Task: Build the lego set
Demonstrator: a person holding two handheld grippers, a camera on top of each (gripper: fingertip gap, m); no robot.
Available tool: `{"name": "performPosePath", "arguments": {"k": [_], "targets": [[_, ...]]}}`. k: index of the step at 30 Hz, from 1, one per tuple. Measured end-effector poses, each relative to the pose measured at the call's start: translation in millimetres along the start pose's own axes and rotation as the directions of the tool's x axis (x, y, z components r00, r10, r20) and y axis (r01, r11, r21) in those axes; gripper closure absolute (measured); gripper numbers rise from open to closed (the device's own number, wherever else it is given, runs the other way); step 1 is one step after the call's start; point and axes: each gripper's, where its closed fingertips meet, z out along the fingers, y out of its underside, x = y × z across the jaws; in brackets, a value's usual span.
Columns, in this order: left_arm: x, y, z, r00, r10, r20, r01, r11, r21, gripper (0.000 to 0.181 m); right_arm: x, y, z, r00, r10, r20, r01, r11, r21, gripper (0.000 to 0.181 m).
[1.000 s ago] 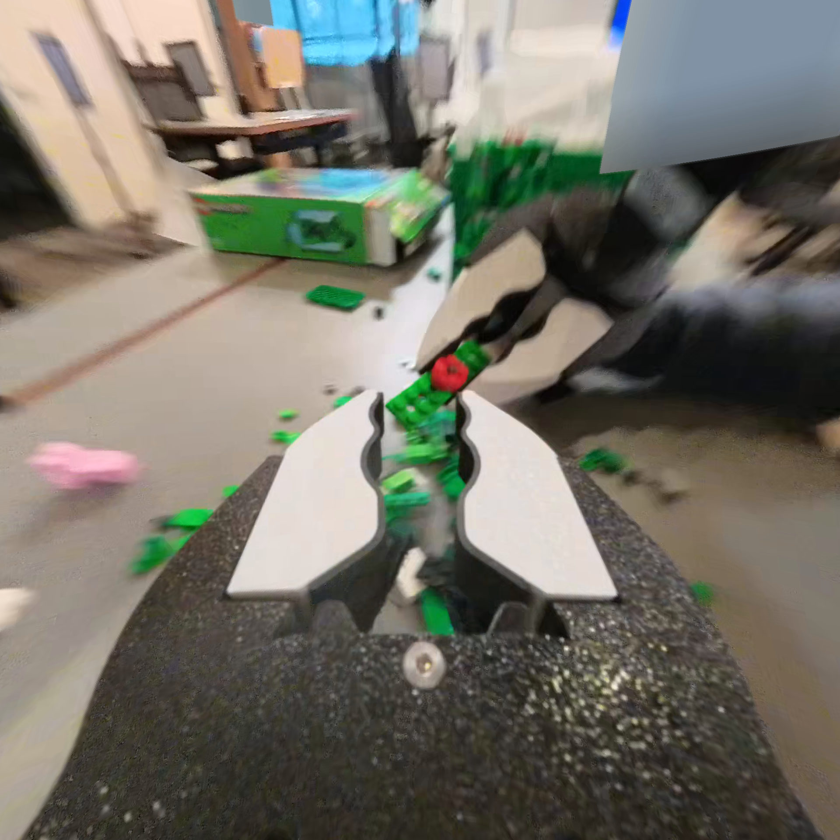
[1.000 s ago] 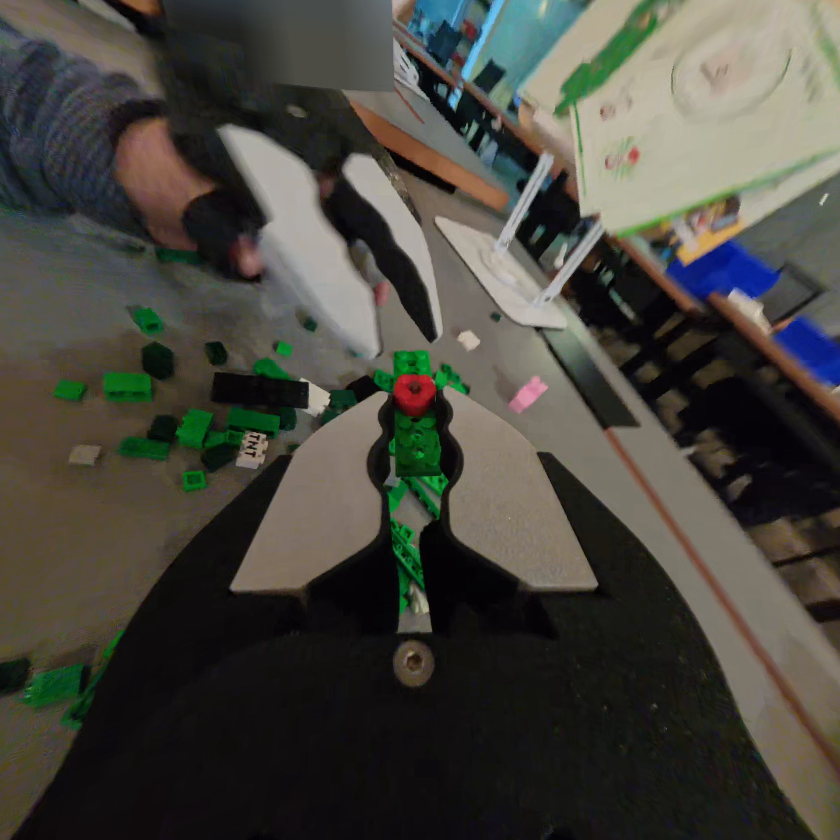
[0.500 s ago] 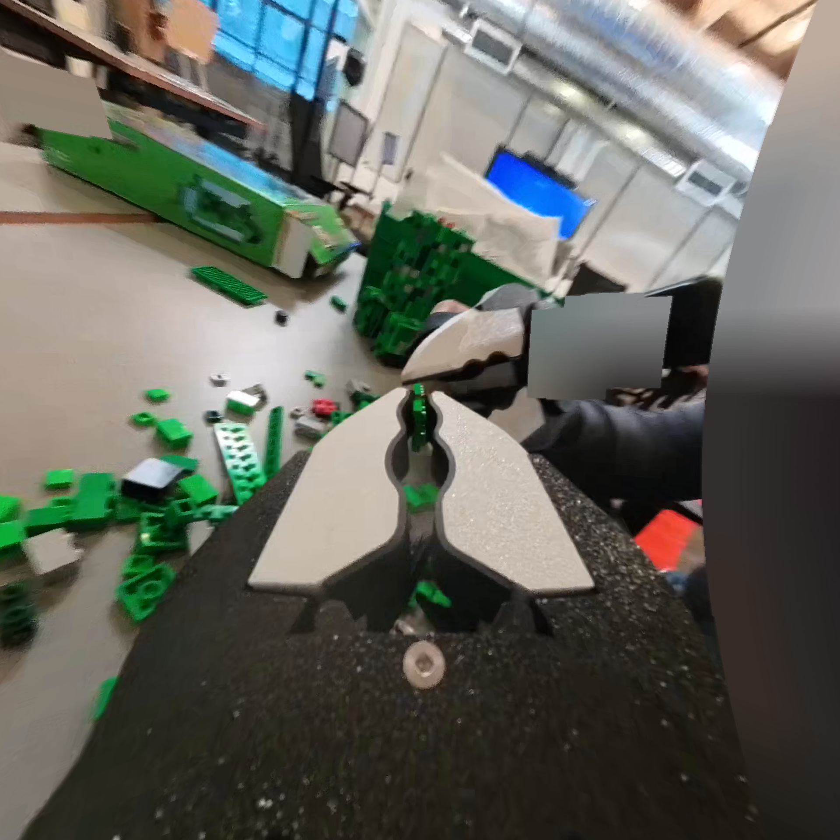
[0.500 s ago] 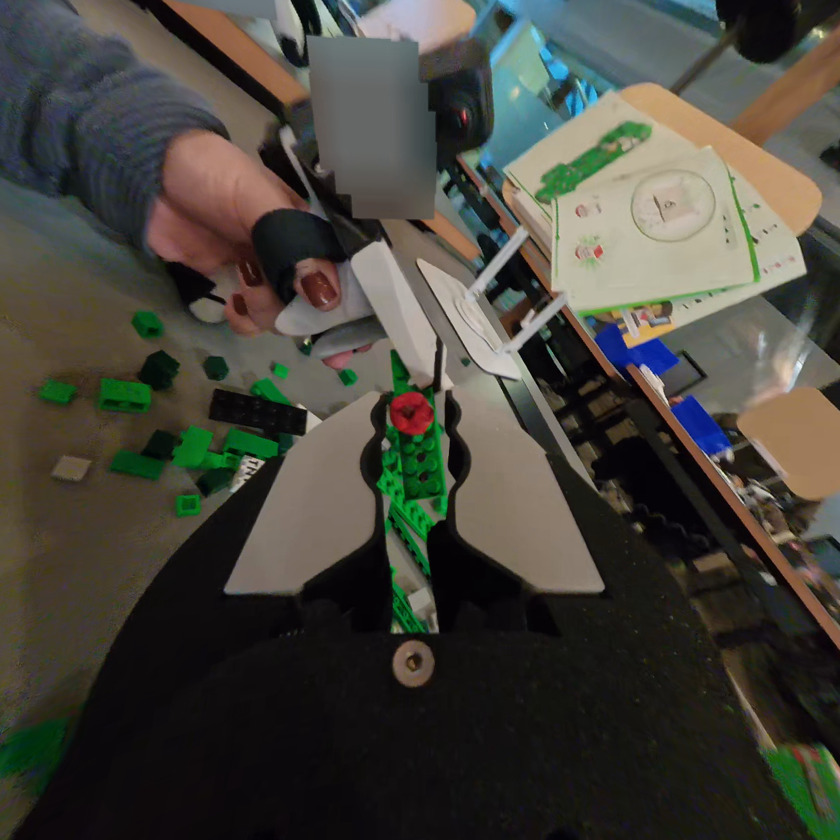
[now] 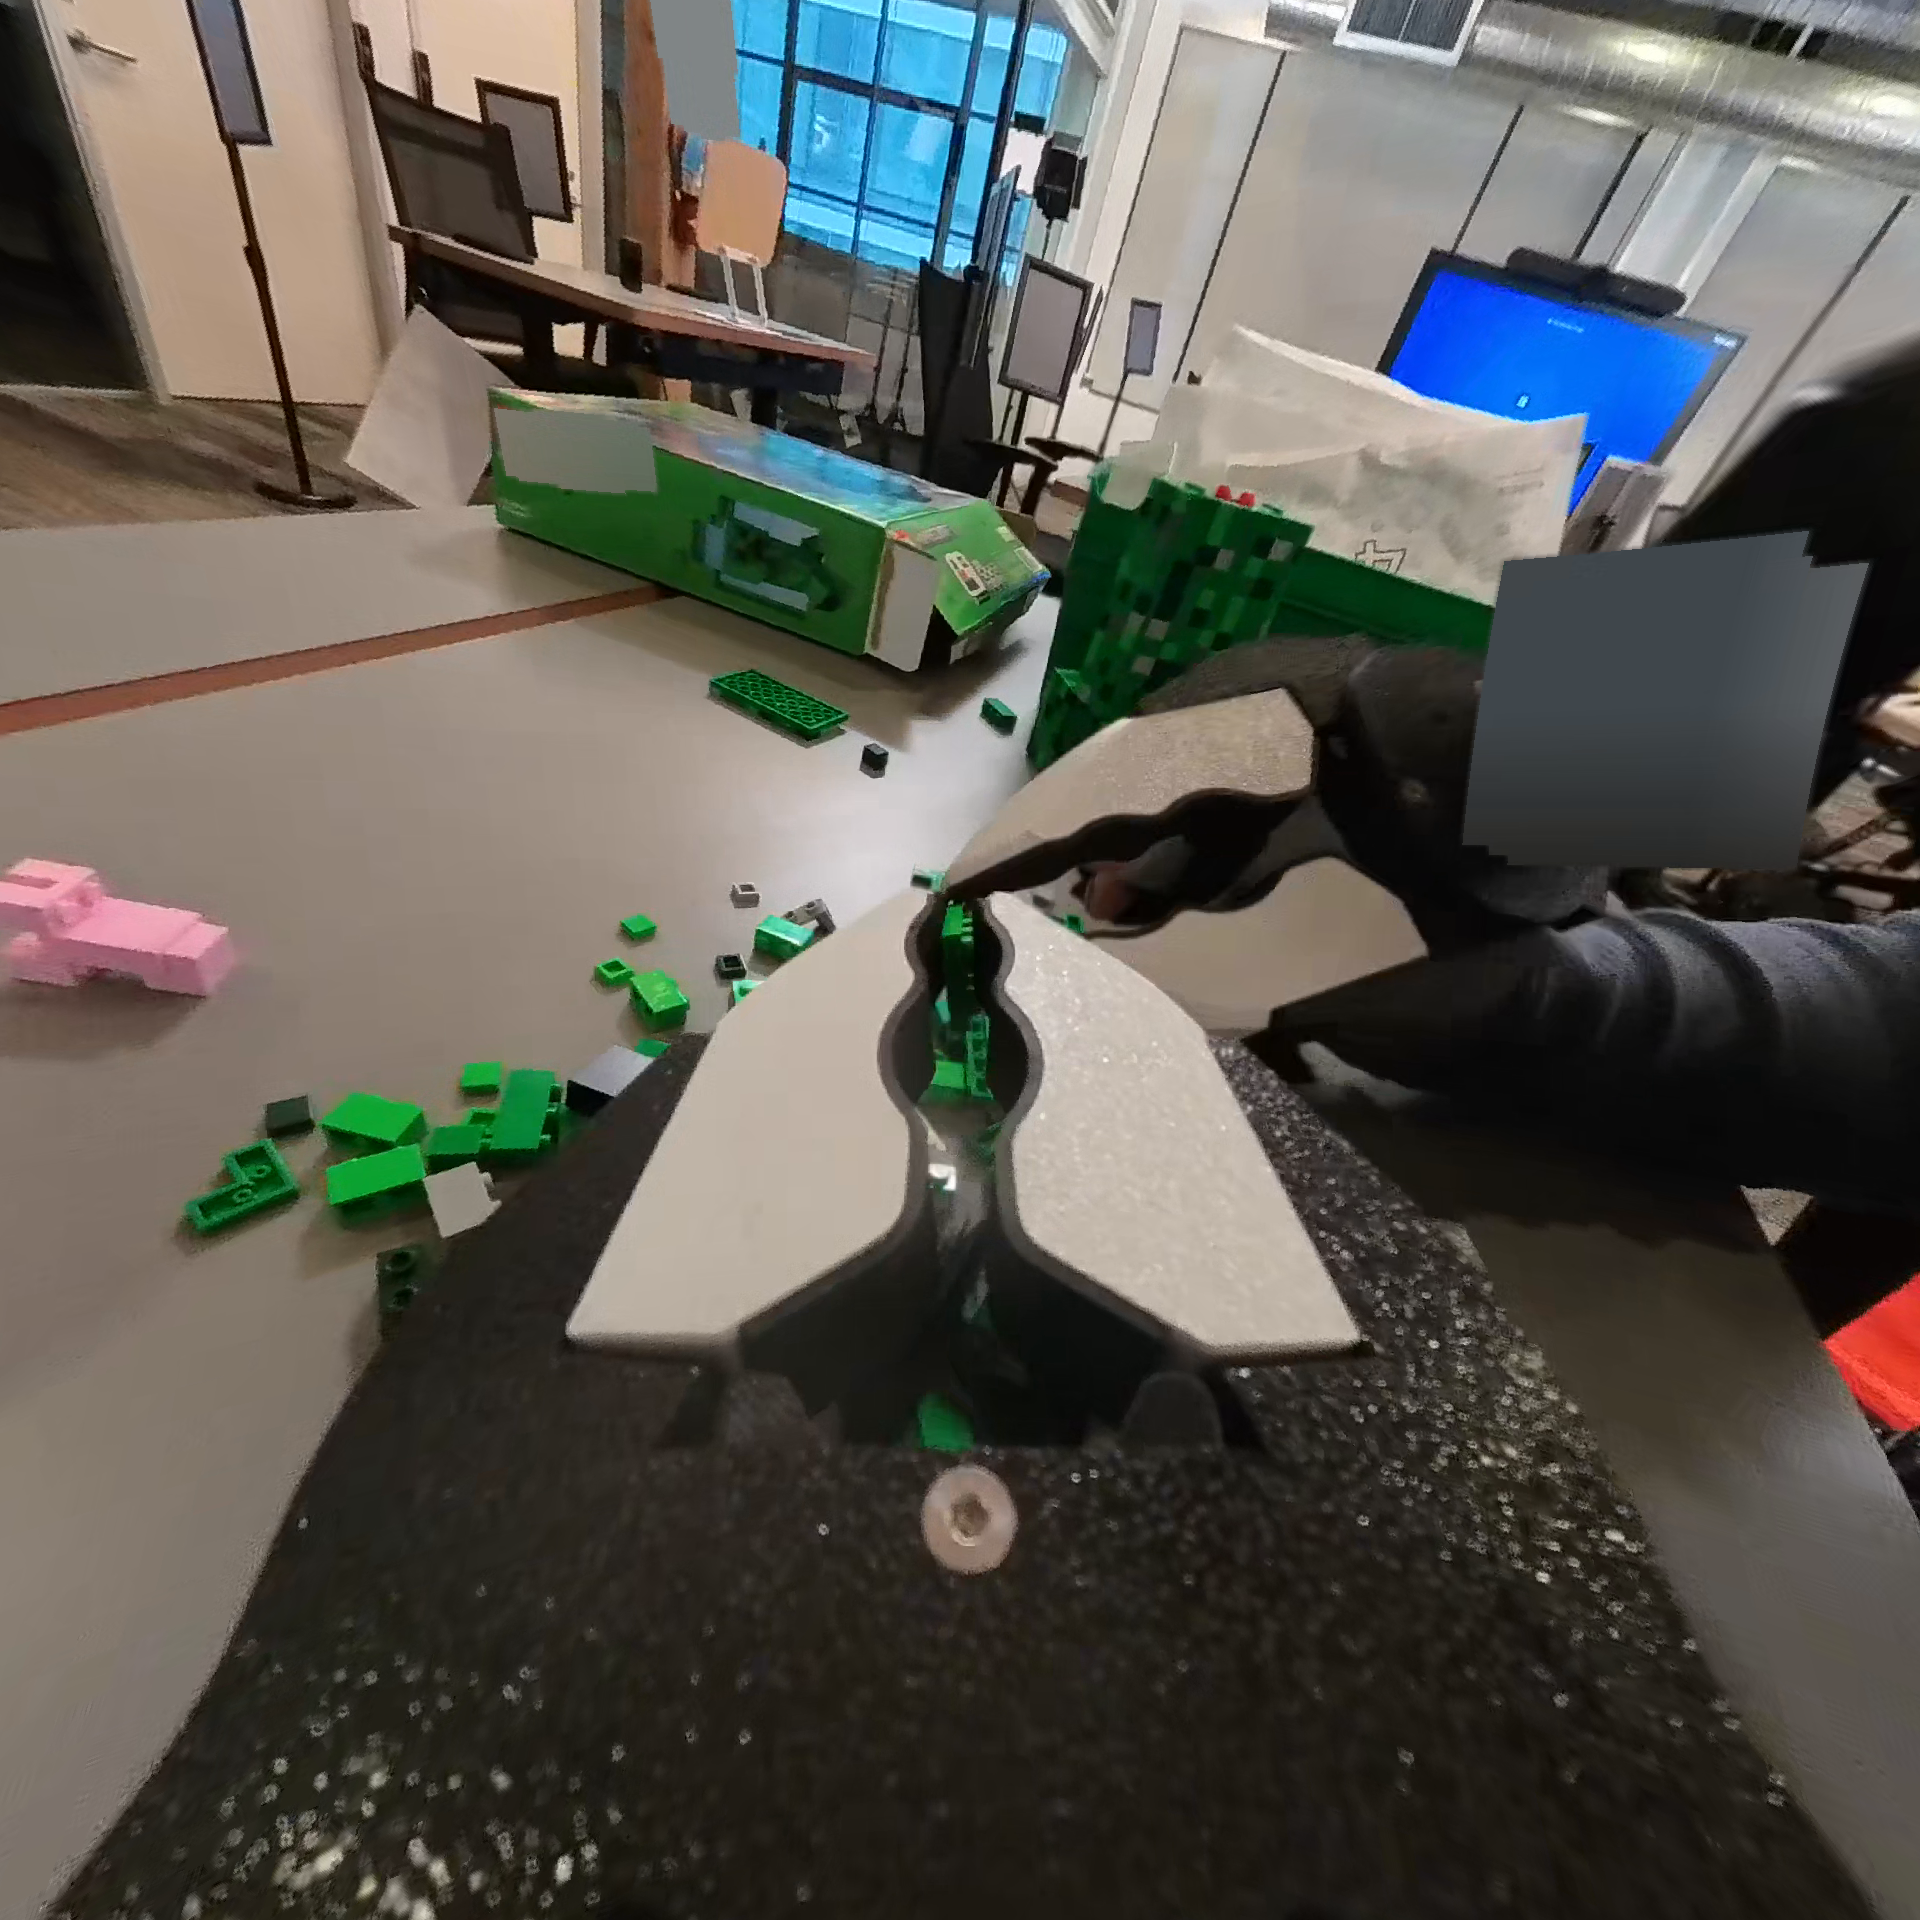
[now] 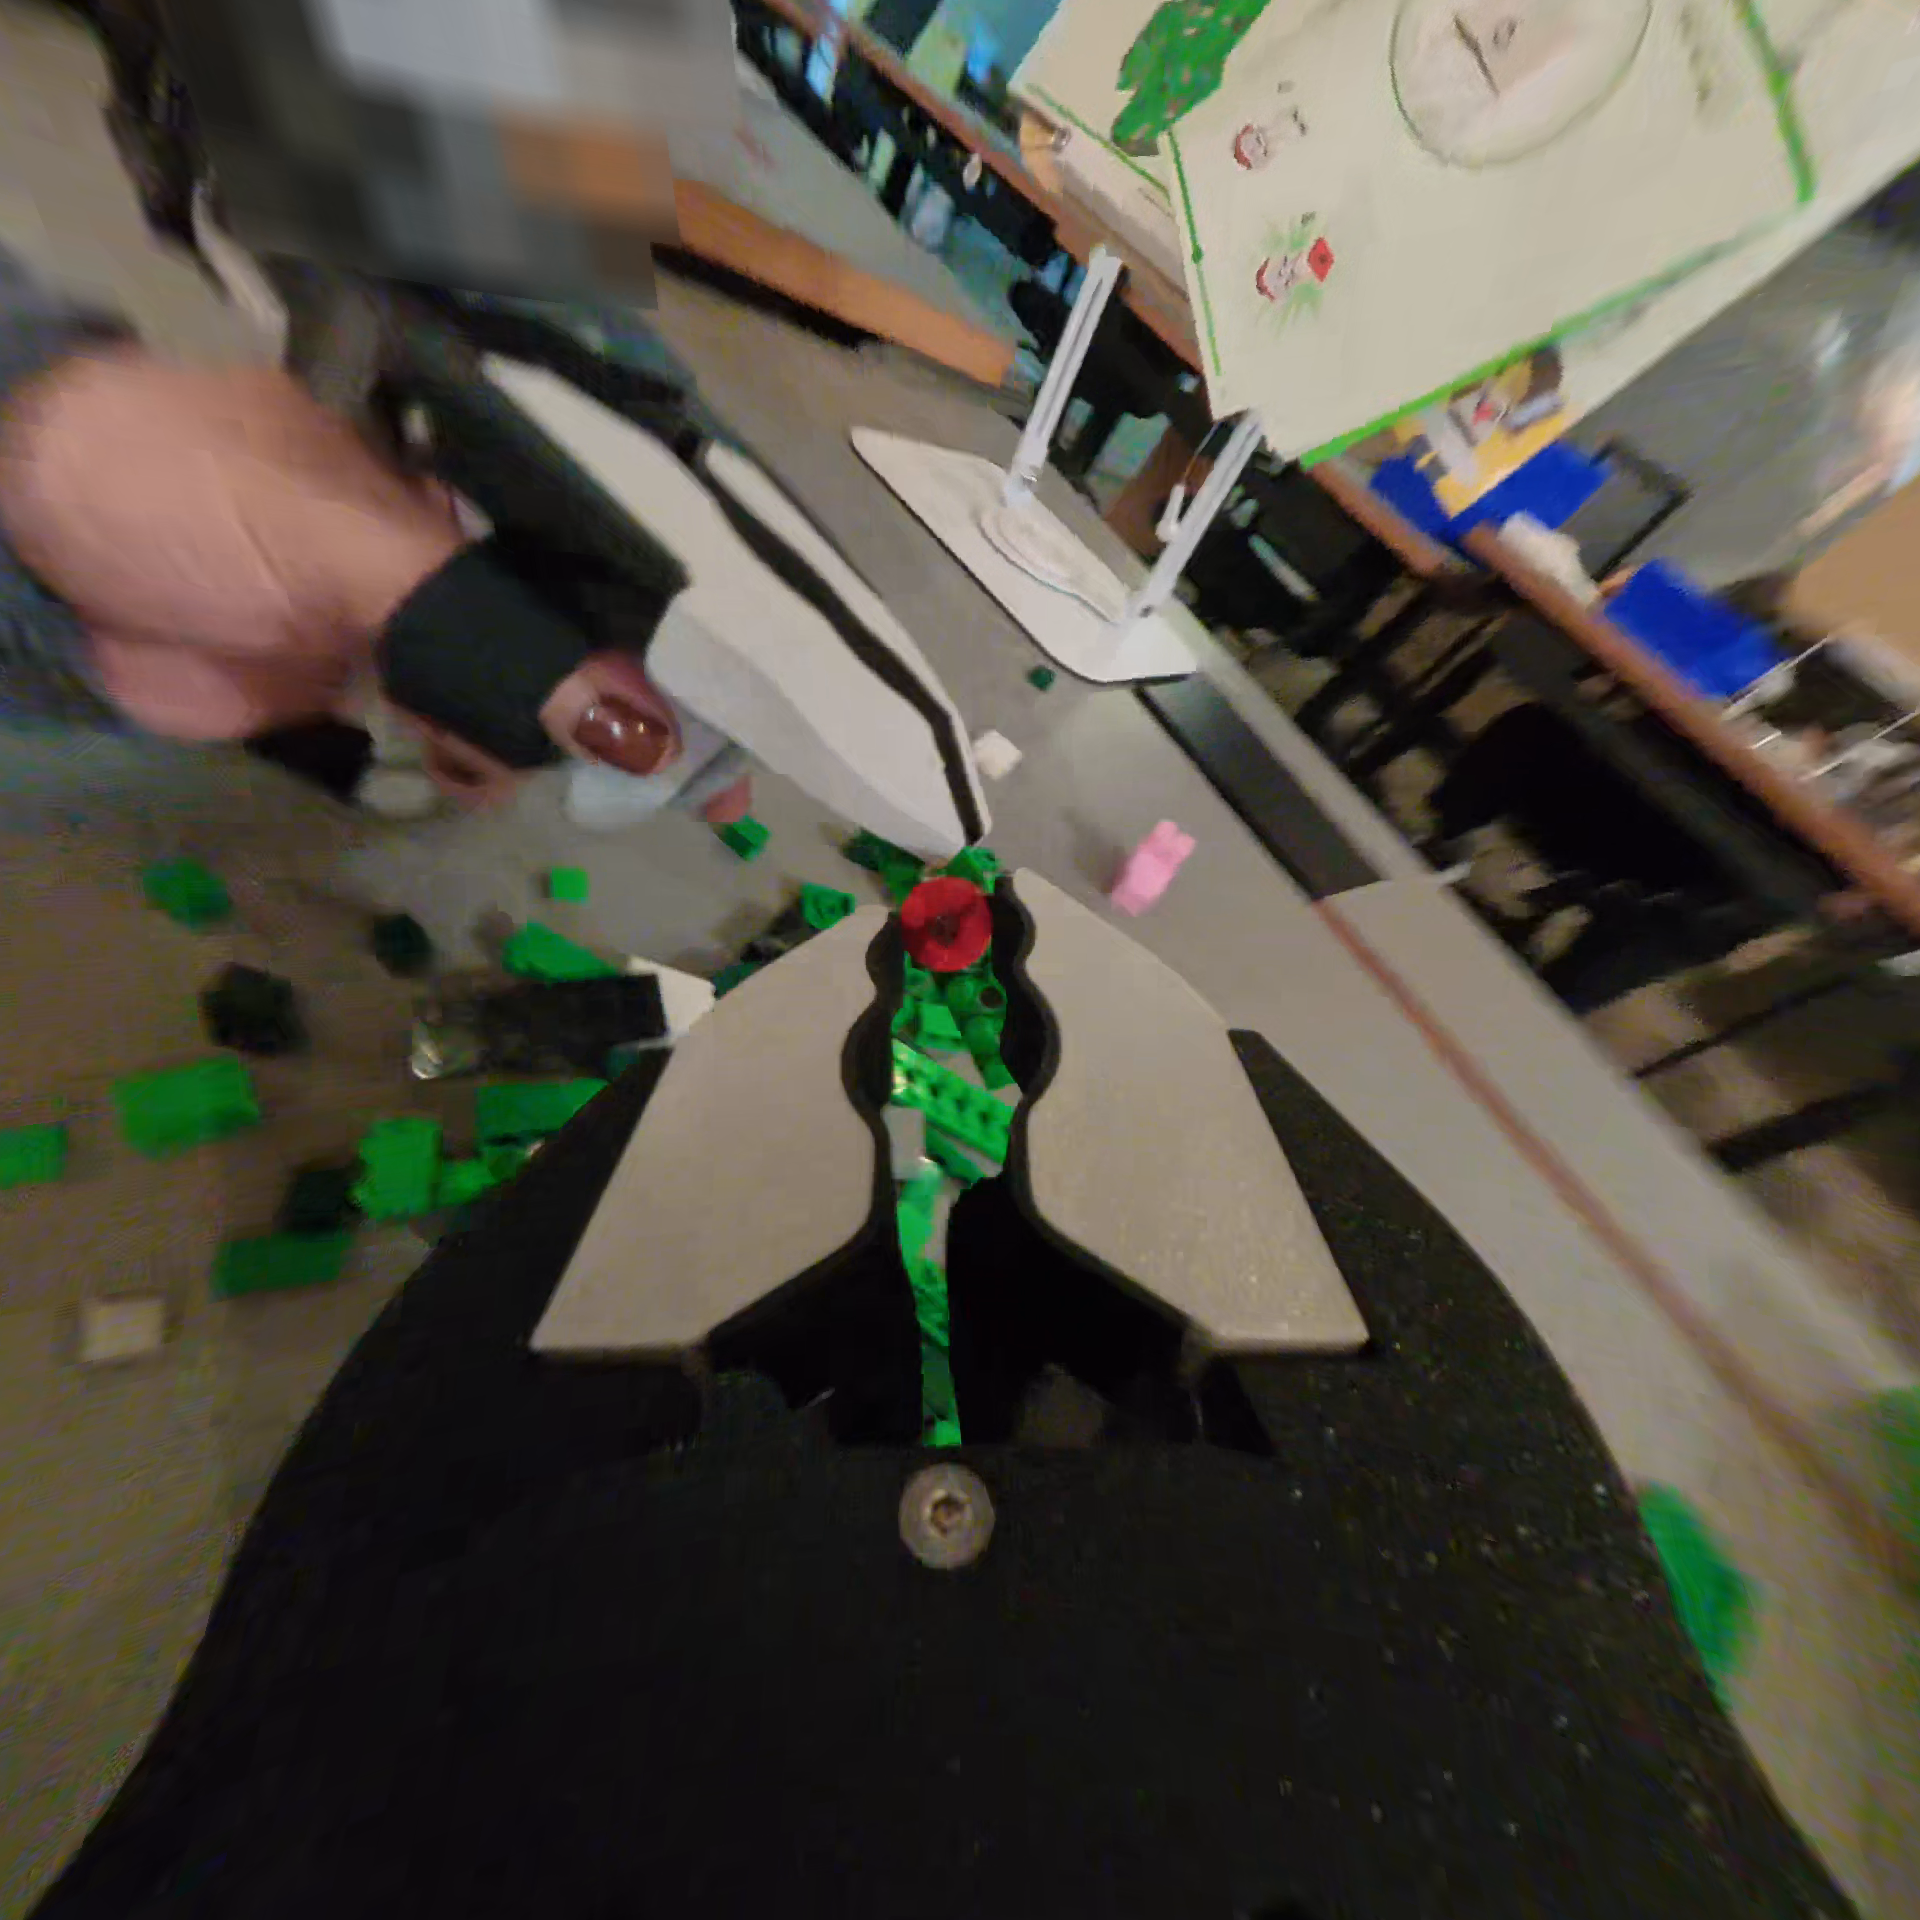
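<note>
Writing: box [image 5: 748, 540] label patch is blurred, booklet [image 6: 1455, 187] on its stand shows only pics, nothing legible. L gripper [image 5: 961, 914] nearly closed, tips pinching a thin green plate [image 5: 958, 966] edge-on. R gripper [image 6: 948, 914] narrow gap, clamped on green piece w/ red stud [image 6: 945, 925]; both tips meet over the table [image 5: 416, 790]. Around: loose green bricks [image 5: 374, 1164], pink pig [image 5: 104, 935], green build [image 5: 1164, 603] near box. R gripper's grey fingers [image 5: 1143, 779] block view behind.
</note>
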Motion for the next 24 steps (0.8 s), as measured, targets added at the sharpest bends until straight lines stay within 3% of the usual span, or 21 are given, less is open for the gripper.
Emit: {"name": "performPosePath", "arguments": {"k": [5, 15, 17, 21, 24], "targets": [[-3.2, -3.0, -0.5, 0.999, 0.028, 0.034, -0.029, 0.999, 0.019, 0.177, 2.0, -1.0, 3.5, 0.963, 0.264, 0.049, -0.266, 0.963, 0.04, 0.165], [-6.1, 1.6, 4.4, 0.996, 0.016, 0.088, -0.019, 0.999, 0.03, 0.177, 4.7, 2.7, 6.0, 0.976, 0.214, -0.037, -0.213, 0.977, 0.019, 0.163], [-9.0, -0.7, 2.3, 0.994, 0.017, 0.106, -0.022, 0.999, 0.043, 0.178, 6.9, 3.5, 5.0, 0.982, 0.177, -0.066, -0.176, 0.984, 0.021, 0.149], [-13.7, -7.7, -4.8, 0.991, 0.021, 0.136, -0.032, 0.996, 0.077, 0.177, 2.8, -10.8, 0.6, 0.992, 0.113, -0.056, -0.106, 0.987, 0.121, 0.142], [-14.6, -10.7, -7.9, 0.989, 0.032, 0.146, -0.045, 0.995, 0.088, 0.178, 2.7, -12.5, -0.6, 0.992, 0.112, -0.056, -0.103, 0.984, 0.144, 0.148]]}}
